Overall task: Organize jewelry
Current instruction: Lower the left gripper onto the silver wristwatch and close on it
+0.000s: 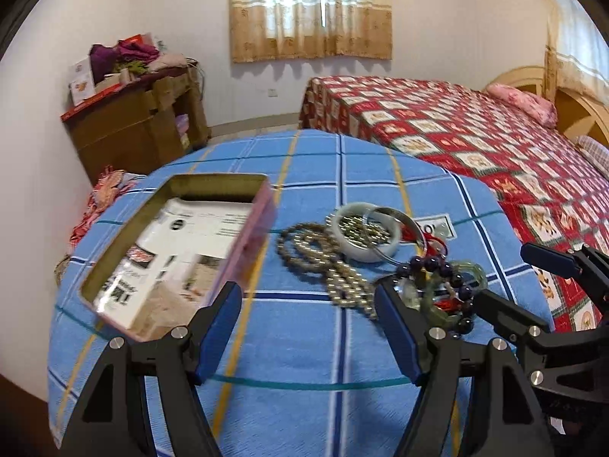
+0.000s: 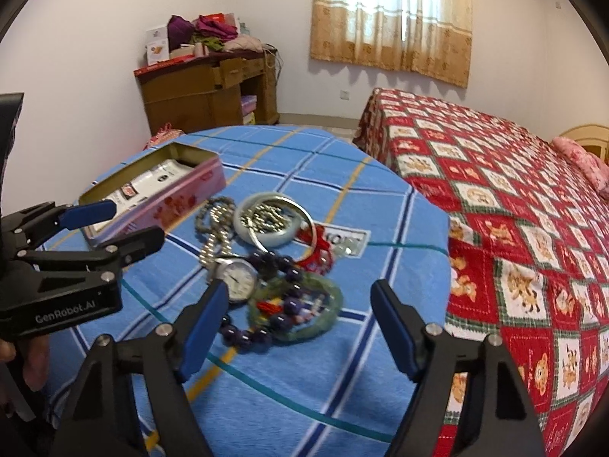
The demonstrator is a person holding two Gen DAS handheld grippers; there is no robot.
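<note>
A pile of jewelry lies on a blue checked cloth (image 2: 297, 175): a pale jade bangle (image 2: 266, 237), a silver bangle (image 2: 310, 228), a beaded chain (image 2: 215, 236), a wristwatch (image 2: 238, 280), a green bead bracelet (image 2: 323, 318) and a purple bead bracelet (image 2: 247, 337). An open pink tin box (image 2: 179, 198) with printed paper inside stands left of the pile; it also shows in the left wrist view (image 1: 179, 255). My right gripper (image 2: 300, 323) is open, just above the green bracelet. My left gripper (image 1: 308, 327) is open, between the tin and the pile (image 1: 365, 251).
A bed with a red patterned quilt (image 2: 514, 205) runs along the right. A wooden cabinet (image 2: 205, 91) stacked with clothes and boxes stands at the far wall. A curtained window (image 2: 396, 11) is behind.
</note>
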